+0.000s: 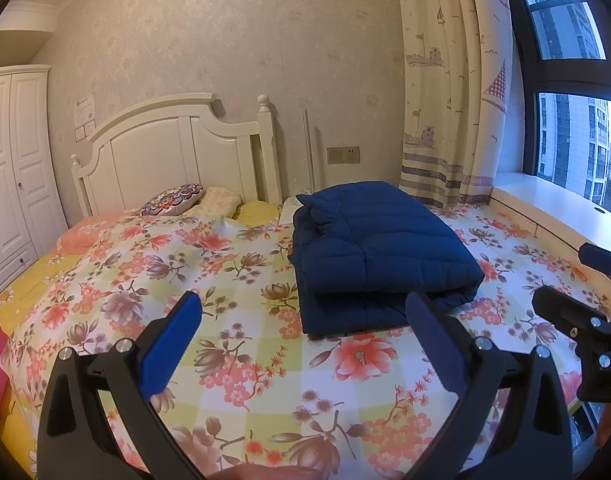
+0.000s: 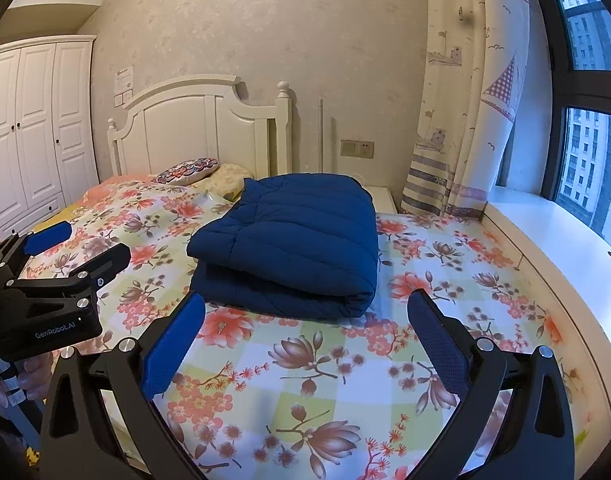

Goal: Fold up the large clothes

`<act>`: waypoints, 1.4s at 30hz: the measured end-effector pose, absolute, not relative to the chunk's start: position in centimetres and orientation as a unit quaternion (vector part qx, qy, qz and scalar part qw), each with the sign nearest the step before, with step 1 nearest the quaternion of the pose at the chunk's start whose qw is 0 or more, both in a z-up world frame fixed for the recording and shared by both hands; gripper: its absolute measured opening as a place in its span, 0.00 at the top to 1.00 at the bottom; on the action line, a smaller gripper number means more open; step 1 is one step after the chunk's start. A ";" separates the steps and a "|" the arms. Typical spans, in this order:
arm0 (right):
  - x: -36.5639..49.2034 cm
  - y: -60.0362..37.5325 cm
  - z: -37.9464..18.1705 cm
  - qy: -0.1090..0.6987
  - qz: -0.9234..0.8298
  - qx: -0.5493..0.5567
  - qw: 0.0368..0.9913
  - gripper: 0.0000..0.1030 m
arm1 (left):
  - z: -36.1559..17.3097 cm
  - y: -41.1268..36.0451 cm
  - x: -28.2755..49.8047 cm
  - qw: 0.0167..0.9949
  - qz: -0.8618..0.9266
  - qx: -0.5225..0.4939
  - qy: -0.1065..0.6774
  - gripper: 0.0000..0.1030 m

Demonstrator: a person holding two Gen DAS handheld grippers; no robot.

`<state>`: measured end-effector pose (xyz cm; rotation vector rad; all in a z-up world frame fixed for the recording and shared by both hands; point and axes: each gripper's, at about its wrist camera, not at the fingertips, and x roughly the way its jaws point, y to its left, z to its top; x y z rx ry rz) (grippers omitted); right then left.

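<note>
A navy blue quilted jacket (image 1: 379, 256) lies folded into a thick rectangle on the floral bedspread (image 1: 233, 280). It also shows in the right wrist view (image 2: 293, 244). My left gripper (image 1: 305, 308) is open and empty, held above the bed just short of the jacket's near edge. My right gripper (image 2: 307, 308) is open and empty, also just short of the jacket's near fold. The right gripper shows at the right edge of the left wrist view (image 1: 561, 280), and the left gripper shows at the left of the right wrist view (image 2: 81, 244), open.
A white headboard (image 1: 177, 152) and pillows (image 1: 173, 200) are at the bed's far end. A white wardrobe (image 1: 9, 168) stands on the left. A curtain (image 1: 449, 100), window sill (image 1: 553, 208) and window run along the right side.
</note>
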<state>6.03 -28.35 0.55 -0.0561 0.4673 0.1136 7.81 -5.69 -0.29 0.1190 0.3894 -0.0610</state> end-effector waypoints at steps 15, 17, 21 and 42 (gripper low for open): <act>6.2 -28.1 0.3 0.235 0.056 -0.027 0.970 0.05 | -0.4 -5.7 7.8 0.978 -0.032 0.060 0.196 0.02; 6.2 -28.0 0.2 0.235 0.055 -0.026 0.970 0.05 | -0.3 -5.7 7.8 0.978 -0.032 0.060 0.195 0.02; 6.2 -27.9 0.0 0.234 0.051 -0.026 0.970 0.05 | -0.3 -5.7 7.8 0.978 -0.032 0.060 0.195 0.02; 6.1 -27.8 0.0 0.235 0.051 -0.027 0.970 0.05 | 0.2 -5.5 7.2 0.981 -0.036 0.060 0.183 0.02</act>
